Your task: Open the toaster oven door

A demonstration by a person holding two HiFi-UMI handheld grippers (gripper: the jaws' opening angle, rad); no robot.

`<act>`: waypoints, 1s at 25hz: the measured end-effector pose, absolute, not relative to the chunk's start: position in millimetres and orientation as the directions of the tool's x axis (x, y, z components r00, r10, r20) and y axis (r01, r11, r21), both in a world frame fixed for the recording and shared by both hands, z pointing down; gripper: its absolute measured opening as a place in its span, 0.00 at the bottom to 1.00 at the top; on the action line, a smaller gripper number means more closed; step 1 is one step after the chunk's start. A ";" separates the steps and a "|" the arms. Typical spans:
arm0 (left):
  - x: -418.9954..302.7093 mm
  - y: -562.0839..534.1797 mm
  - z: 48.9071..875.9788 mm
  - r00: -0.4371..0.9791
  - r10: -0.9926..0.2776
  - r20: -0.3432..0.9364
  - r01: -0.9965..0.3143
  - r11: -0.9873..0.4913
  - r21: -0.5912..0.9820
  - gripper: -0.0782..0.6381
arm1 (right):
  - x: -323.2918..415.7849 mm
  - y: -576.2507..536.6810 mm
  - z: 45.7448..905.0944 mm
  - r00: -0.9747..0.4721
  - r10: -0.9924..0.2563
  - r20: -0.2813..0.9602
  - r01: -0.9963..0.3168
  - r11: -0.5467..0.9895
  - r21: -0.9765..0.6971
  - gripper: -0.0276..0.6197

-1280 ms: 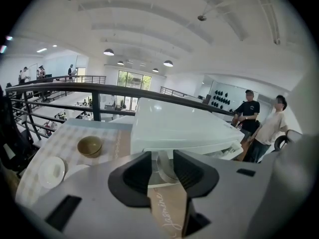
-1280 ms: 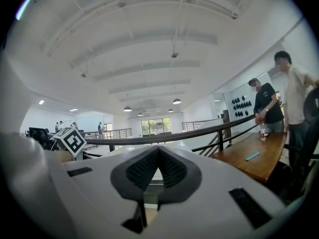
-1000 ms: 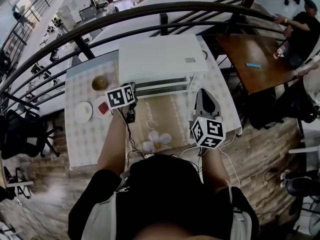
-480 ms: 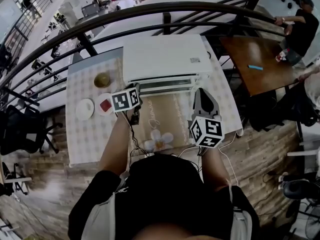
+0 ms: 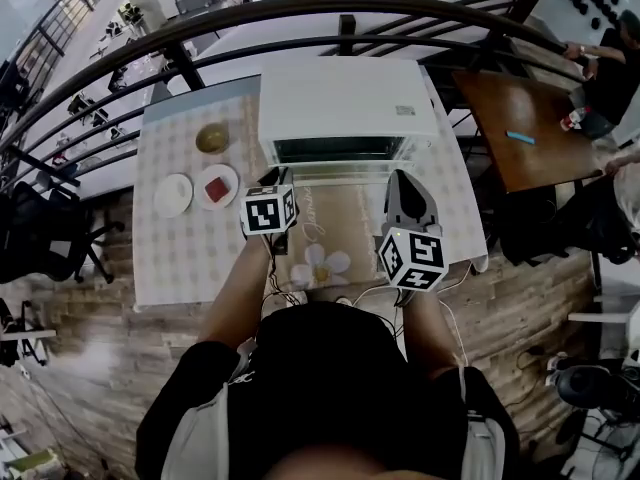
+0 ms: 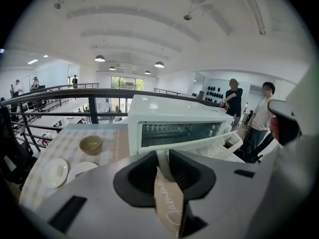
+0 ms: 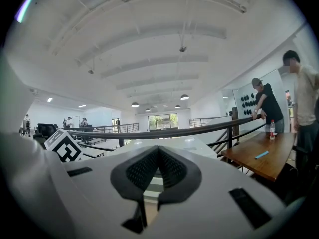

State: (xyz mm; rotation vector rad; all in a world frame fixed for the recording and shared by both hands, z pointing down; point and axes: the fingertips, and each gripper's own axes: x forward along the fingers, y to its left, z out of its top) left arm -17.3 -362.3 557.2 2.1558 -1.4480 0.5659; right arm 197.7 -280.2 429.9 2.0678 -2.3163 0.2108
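Got a white toaster oven (image 5: 345,103) at the far side of the bench (image 5: 190,258), with its door (image 6: 199,144) tilted partway down and the dark inside showing. Left gripper (image 6: 163,159) parked at the door's left end, jaws closing with the door's white top edge between them (pads look pressed onto it). Right gripper (image 5: 403,180) hovering over the placemat (image 5: 340,228) by the oven's right side, jaws together, gripping nothing. Bowl (image 5: 211,138) off to the left.
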 end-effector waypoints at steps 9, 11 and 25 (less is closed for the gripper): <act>-20.0 -319.7 580.9 0.308 -0.751 0.584 -0.944 -0.319 0.088 0.22 | 169.4 -273.6 435.9 -0.187 -0.974 0.124 -0.980 0.177 -0.085 0.05; -21.4 -311.8 586.7 0.297 -0.755 0.584 -0.947 -0.312 0.079 0.22 | 162.4 -271.8 436.8 -0.202 -0.971 0.126 -0.978 0.193 -0.079 0.05; -29.3 -264.1 631.1 0.267 -0.744 0.613 -0.957 -0.281 0.077 0.21 | 151.1 -259.9 452.9 -0.249 -0.954 0.169 -0.968 0.240 -0.076 0.05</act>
